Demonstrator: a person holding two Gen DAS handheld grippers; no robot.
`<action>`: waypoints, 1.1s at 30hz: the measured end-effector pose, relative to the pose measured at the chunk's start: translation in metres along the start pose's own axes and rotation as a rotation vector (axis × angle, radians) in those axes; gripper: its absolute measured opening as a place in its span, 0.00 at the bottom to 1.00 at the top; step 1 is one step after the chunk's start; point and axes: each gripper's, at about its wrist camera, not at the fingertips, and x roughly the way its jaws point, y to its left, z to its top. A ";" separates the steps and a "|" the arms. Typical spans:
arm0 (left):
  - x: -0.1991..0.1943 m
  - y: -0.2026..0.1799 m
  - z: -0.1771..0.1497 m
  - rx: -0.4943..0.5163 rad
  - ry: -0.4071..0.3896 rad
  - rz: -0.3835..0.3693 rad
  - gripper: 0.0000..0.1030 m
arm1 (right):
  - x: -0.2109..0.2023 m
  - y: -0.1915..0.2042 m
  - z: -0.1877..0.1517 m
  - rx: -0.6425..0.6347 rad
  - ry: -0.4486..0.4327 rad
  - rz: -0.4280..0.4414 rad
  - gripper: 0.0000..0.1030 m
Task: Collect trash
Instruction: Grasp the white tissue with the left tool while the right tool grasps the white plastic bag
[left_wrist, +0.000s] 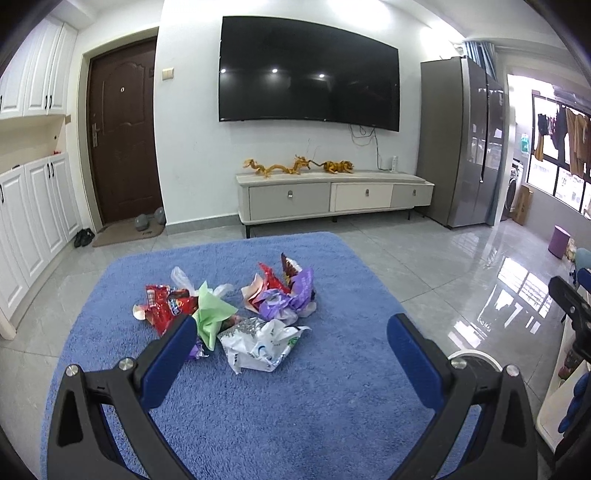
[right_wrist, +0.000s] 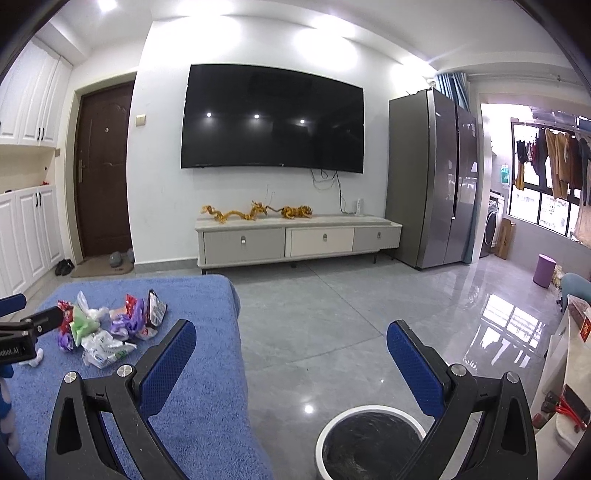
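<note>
Your left tool (left_wrist: 291, 332) is spread wide and holds nothing; the pile of crumpled wrappers (left_wrist: 236, 314) lies on the blue-covered tabletop (left_wrist: 295, 406) just ahead of its fingers, nearer the left one. Your right tool (right_wrist: 291, 332) is also wide open and holds nothing, hanging past the tabletop's edge with the white-rimmed bin (right_wrist: 369, 443) below it and the wrappers off to its left.

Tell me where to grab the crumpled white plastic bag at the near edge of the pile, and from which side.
Probably pinch the white plastic bag at its raised, bunched middle, coming from above and the near side with the open left gripper. It lies nearest on the blue cover, its near edge free, while the green wrapper crowds its left.
</note>
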 end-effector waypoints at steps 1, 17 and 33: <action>0.001 0.003 0.000 -0.005 0.003 0.002 1.00 | 0.002 0.002 -0.001 -0.006 0.010 0.003 1.00; 0.037 0.153 -0.042 -0.086 0.134 0.168 1.00 | 0.068 0.096 -0.003 -0.134 0.207 0.309 0.97; 0.087 0.200 -0.073 -0.108 0.302 0.122 0.85 | 0.144 0.241 -0.030 -0.224 0.438 0.676 0.94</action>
